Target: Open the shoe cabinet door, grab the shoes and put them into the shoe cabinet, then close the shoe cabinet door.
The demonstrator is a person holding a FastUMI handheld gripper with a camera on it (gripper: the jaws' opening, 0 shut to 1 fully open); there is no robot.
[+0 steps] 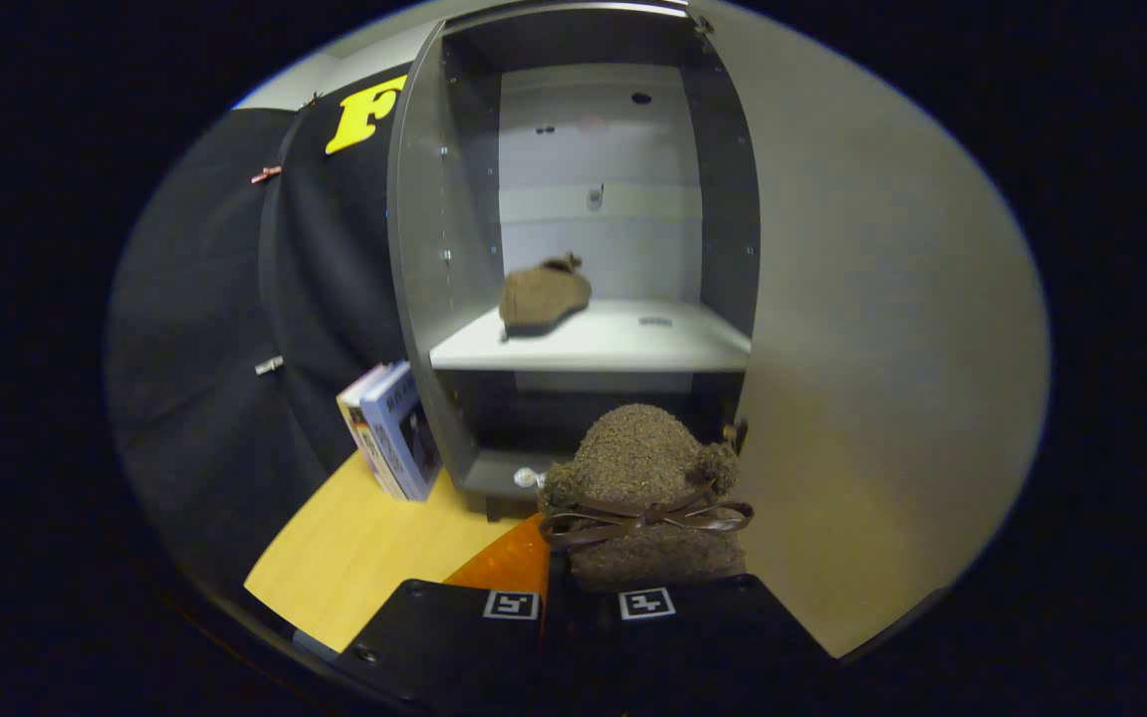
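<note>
We see the shoe cabinet [573, 199] with its door [892, 329] swung open to the right, so the first step looks done. One shoe [544, 295] already rests on the middle shelf [623, 344]. Our gripper [579, 603] is closed on the second shoe [645, 498], held in front of the lower compartment, above the surface [364, 548]. As we judge it, placing this shoe and closing the door remain.

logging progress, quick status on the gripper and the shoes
Gripper shut on second shoe, held up facing the open cabinet. First shoe already on the middle shelf. Door swung wide, path to shelf clear.
</note>
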